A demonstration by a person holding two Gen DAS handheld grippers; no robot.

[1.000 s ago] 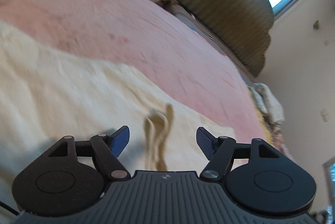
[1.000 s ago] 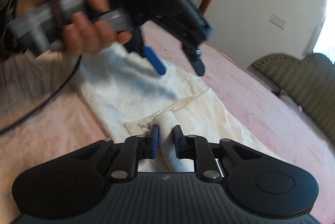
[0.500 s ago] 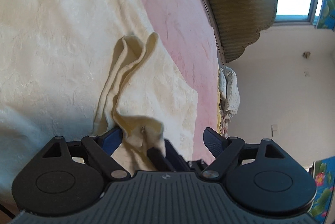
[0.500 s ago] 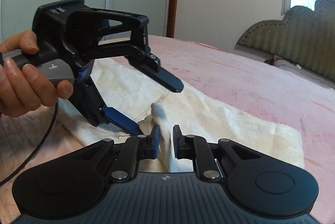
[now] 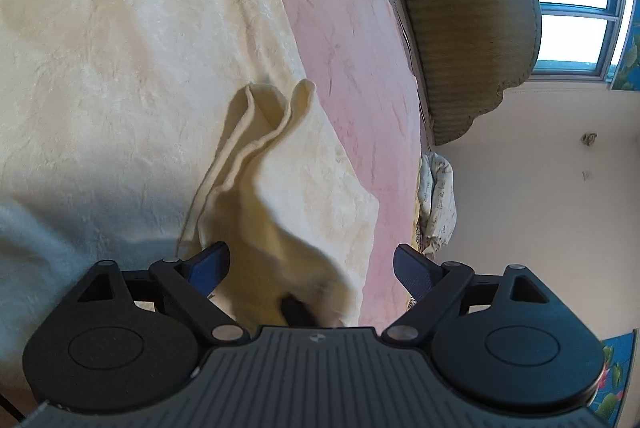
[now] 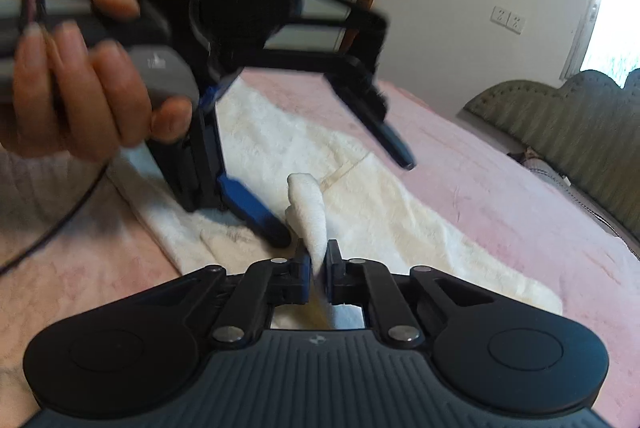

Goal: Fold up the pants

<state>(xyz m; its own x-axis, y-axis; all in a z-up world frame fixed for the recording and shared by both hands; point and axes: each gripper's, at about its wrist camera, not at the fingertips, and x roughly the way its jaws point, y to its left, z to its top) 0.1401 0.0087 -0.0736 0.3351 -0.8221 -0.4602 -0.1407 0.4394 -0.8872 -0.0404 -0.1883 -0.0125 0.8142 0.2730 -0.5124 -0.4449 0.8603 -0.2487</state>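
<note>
Cream pants spread flat across a pink blanket on the bed, one corner lifted into a peaked fold. Right gripper pinched tight on that raised corner — a narrow tongue of white cloth standing up between its closed fingers. Left gripper spread wide, holding nothing, hovering over the lifted fabric with one blue pad close beside the fold and the other out over the blanket edge. Same left gripper seen blurred from the right wrist, gripped in a bare hand, lower finger just beside the raised corner, contact not discernible. Olive padded headboard at the far side of the bed; window above it — cable trailing from the left handle.
</note>
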